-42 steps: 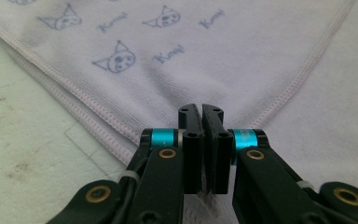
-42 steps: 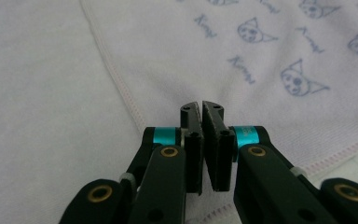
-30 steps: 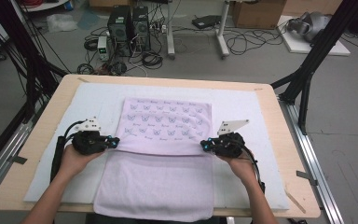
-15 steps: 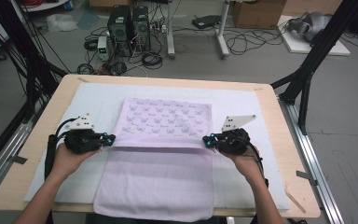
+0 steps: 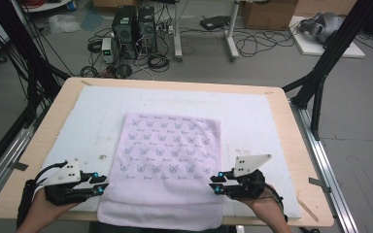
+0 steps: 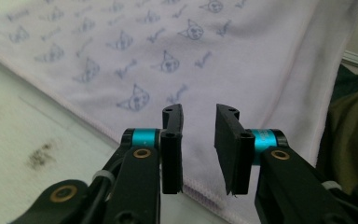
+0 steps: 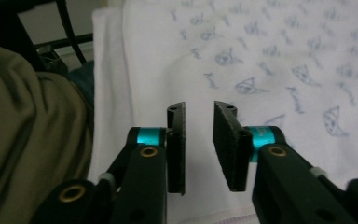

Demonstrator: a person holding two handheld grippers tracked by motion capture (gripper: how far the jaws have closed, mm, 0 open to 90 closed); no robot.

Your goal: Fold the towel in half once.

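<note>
A pale lilac towel [image 5: 170,155] with a small cat print lies flat on the white mat, its plain near edge [image 5: 160,213] reaching the table's front. My left gripper [image 5: 99,183] rests at the towel's near left edge. In the left gripper view it [image 6: 199,114] is open over the hem, with nothing between the pads. My right gripper [image 5: 216,187] sits at the near right edge. In the right gripper view it [image 7: 199,109] is open above the cloth [image 7: 270,56]. Both sets of jaws have just been opening, and the towel lies free under them.
The white mat [image 5: 252,116] covers most of the wooden table [image 5: 291,145]. Black frame legs [image 5: 320,73] stand at the far right and far left. Computers and cables [image 5: 136,29] lie on the floor beyond. A khaki trouser leg [image 7: 28,116] is beside the table edge.
Both hands drew the printed upper layer toward the near edge, covering most of the plain part. Then both grippers opened and let go of the towel.
</note>
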